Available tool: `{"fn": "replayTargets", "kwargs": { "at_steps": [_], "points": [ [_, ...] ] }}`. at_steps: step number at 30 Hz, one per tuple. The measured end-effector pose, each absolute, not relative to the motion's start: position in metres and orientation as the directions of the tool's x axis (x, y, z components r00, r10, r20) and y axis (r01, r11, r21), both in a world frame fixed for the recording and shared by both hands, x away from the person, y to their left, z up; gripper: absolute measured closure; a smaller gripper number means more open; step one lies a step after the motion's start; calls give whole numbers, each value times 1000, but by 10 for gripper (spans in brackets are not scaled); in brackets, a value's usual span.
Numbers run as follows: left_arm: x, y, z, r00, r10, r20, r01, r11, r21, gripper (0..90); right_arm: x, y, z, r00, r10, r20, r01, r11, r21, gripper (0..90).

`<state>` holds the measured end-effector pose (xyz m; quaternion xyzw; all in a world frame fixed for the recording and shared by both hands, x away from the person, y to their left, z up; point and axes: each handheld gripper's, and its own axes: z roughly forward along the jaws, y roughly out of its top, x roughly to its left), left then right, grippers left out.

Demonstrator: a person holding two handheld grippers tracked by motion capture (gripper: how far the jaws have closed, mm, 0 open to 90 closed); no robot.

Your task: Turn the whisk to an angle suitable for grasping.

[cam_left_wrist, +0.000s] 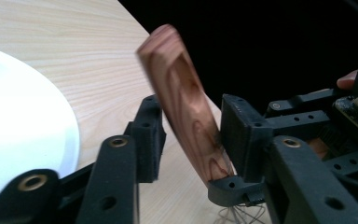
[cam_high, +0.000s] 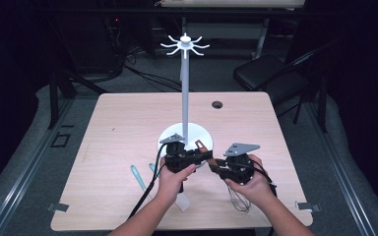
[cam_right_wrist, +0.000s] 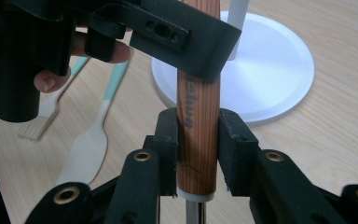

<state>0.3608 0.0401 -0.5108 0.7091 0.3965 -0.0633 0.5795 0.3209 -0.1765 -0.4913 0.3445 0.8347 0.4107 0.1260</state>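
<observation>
A whisk with a wooden handle [cam_right_wrist: 198,116] stands between my two grippers near the table's front edge. My right gripper [cam_right_wrist: 198,149] is shut on the handle's lower part, and the wire loops [cam_high: 238,199] hang below that hand. My left gripper [cam_left_wrist: 191,126] straddles the upper handle [cam_left_wrist: 186,107]. Its right pad [cam_left_wrist: 237,135] touches the wood, while a thin gap shows beside its left pad [cam_left_wrist: 151,135]. In the high view the left gripper [cam_high: 204,155] and the right gripper [cam_high: 217,164] meet just in front of the stand, with the handle tip [cam_high: 202,145] poking out.
A white stand with a round base [cam_high: 197,135], a tall pole [cam_high: 184,88] and hooks on top [cam_high: 184,45] rises just behind the grippers. Teal-handled utensils [cam_high: 138,177] and a pale spatula [cam_right_wrist: 91,149] lie at front left. A folding chair [cam_high: 268,73] stands beyond the table.
</observation>
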Motion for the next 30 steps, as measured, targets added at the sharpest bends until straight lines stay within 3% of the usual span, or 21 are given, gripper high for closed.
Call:
{"fn": "replayTargets", "kwargs": {
  "at_steps": [8,12,16,25,30],
  "points": [
    [361,41,-511,672,484,-560,643,-5,766,621,322,-177,-492,-731,678,79,475,422,772,703],
    [362,42,-510,667,477,-572,648,8,762,634,321,-178,-493,-735,672,90,481,424,768,646],
    [362,43,-510,666,481,-570,646,10,764,635,319,-182,-496,-729,678,94,495,427,756,643],
    [362,43,-510,662,488,-568,648,7,761,630,314,-187,-504,-715,686,138,548,426,719,711],
    [361,41,-511,665,470,-581,654,9,756,574,316,-187,-502,-714,685,145,555,427,714,719]
  ]
}}
